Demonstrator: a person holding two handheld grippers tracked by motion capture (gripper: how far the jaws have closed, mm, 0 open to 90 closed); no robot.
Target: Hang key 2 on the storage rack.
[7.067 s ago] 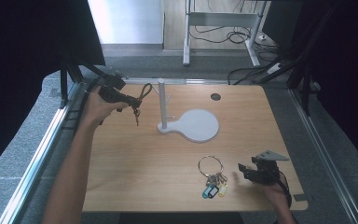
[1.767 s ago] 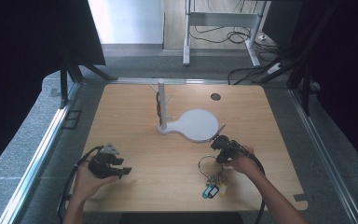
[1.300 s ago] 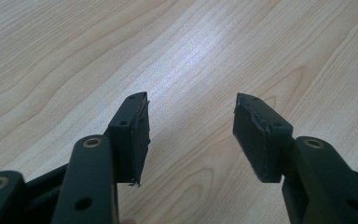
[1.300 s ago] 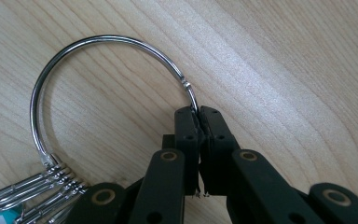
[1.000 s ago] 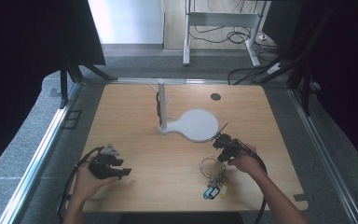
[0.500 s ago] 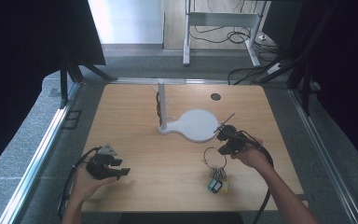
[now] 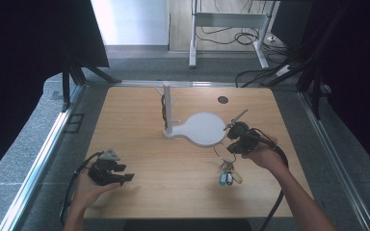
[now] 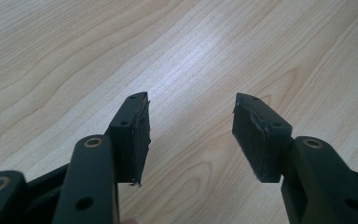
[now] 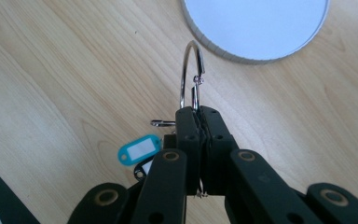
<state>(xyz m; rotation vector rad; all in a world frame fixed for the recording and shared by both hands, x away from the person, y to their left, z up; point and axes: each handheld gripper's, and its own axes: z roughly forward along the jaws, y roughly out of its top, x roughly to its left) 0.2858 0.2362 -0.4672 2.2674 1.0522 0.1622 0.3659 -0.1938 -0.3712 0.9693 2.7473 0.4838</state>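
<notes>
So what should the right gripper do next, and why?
Probably carry the key ring toward the white stand to hang it on a peg: the right gripper is shut on the ring, keys dangling just beside the stand's base.

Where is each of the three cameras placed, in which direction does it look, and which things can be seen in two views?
High view: above the person's side, looking forward and down on the table; both forearms enter from below, left gripper and right gripper.
Left gripper view: rides on the left gripper, looking along its open jaws at bare tabletop.
Right gripper view: rides on the right gripper, shut on the key ring, facing down at the table.
Shared: key ring, white round base and blue tag appear in the high and right gripper views.
</notes>
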